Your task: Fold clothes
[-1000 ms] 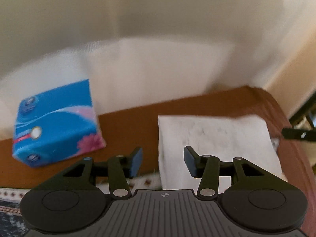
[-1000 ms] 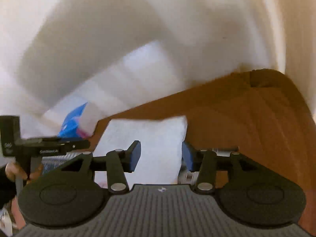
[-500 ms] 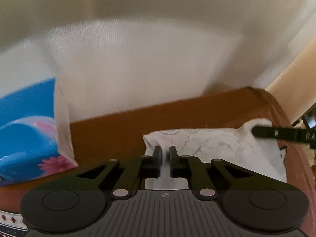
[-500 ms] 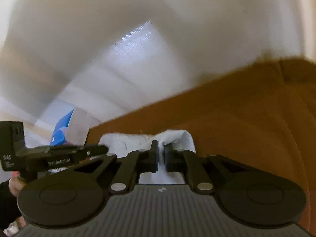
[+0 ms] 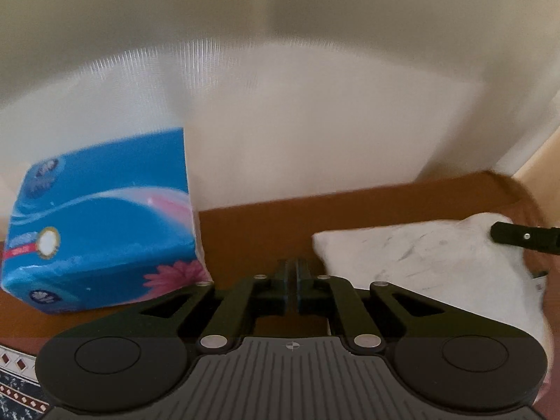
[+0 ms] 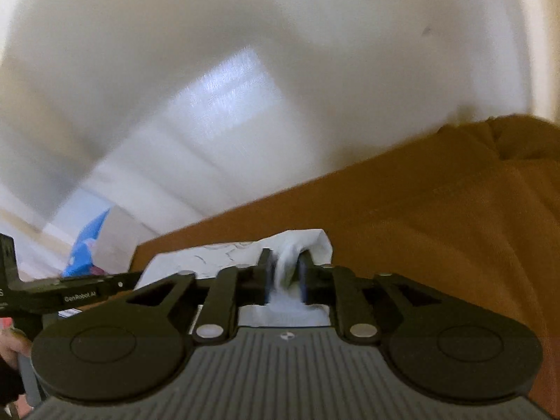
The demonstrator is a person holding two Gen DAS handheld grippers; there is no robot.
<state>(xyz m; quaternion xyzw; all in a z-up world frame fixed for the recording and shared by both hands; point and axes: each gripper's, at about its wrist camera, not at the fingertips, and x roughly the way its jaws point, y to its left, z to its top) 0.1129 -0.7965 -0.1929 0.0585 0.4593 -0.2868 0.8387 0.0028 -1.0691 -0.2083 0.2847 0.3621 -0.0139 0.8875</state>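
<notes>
**Right claw on the cloth corner, left claw clear of it**

Left wrist view:
- My left gripper [image 5: 293, 271] has its jaws nearly together, only a thin slit between the pads. They have just been opening, and I see nothing between them, just brown surface [image 5: 266, 231] below.
- The white cloth [image 5: 420, 262] lies on that brown surface, just right of the fingertips. Its near-left corner sits beside the right finger. I can't tell whether they touch.
- It has faint grey marbled marks and looks rumpled, lifted at the far-right corner.
- The tip of my right gripper [image 5: 521, 238] comes in from the right edge at that raised corner.
- A blue tissue pack [image 5: 101, 231] with a pink flower print stands to the left, apart from the cloth. Behind it is a pale wall.
- A patterned fabric edge [image 5: 17, 385] shows at bottom left.

Right wrist view:
- The right gripper [image 6: 285, 262] has a bunched fold of the white cloth [image 6: 217, 255] filling the gap pad to pad, so it is gripped. The jaws have just been opening.
- The rest of the cloth spreads left on the brown surface [image 6: 437, 217].
- The left gripper [image 6: 70, 290] is seen side-on at the left, at the cloth's other end. A hand [image 6: 10, 346] is on its handle.
- The tissue pack [image 6: 84, 252] is partly hidden behind it.
</notes>
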